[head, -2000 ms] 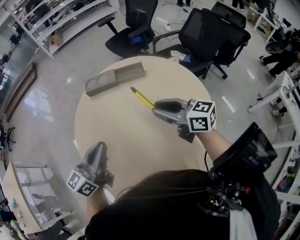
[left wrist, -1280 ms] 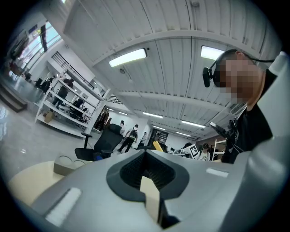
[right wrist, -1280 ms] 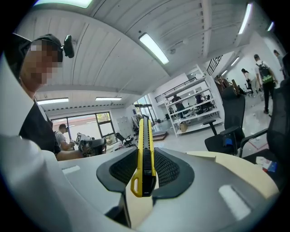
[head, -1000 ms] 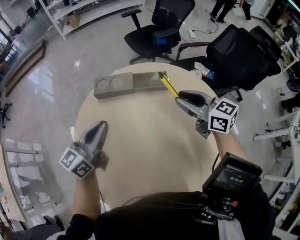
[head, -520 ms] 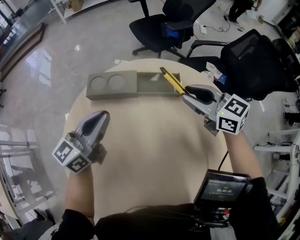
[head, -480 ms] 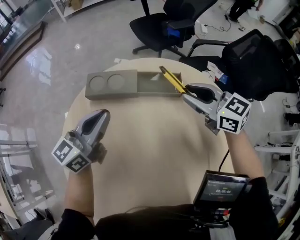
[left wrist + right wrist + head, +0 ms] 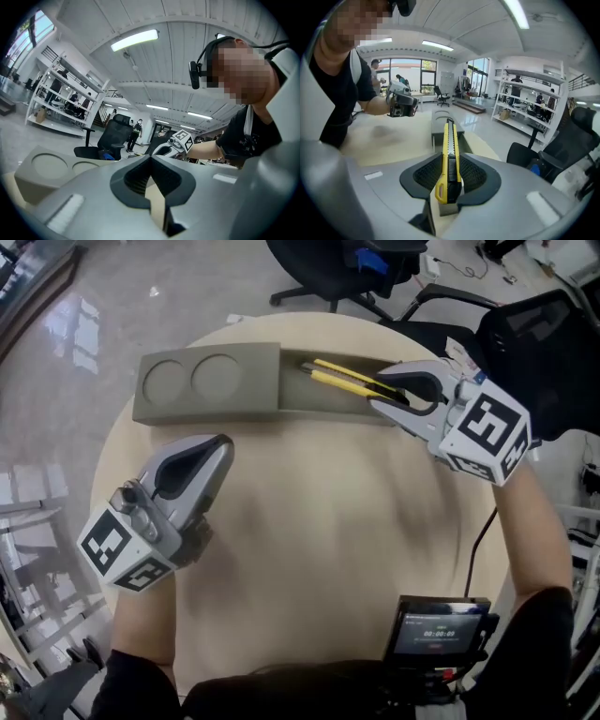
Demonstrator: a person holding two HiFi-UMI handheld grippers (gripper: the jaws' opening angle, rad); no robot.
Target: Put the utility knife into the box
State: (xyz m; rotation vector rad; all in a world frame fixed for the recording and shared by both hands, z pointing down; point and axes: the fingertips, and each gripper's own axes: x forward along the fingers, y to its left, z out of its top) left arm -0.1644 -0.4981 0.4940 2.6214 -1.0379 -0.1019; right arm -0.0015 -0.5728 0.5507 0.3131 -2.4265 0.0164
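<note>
— Both hands have come down and swung toward the box. The right gripper (image 7: 375, 401) tilts downward, clamped on the tail of the yellow-and-black utility knife (image 7: 339, 379).
— Where's the blade end?
— Out over the long open compartment of the grey moulded box (image 7: 234, 412). The left gripper (image 7: 221, 444) is level above the round beige counter (image 7: 319, 531), jaws together, holding nothing.

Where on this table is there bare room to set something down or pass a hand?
Free: the broad tabletop centre between the left gripper and right gripper, down to the near edge; also the two round recesses of the box. Crowded: its long compartment, where the right gripper holds the utility knife.
</note>
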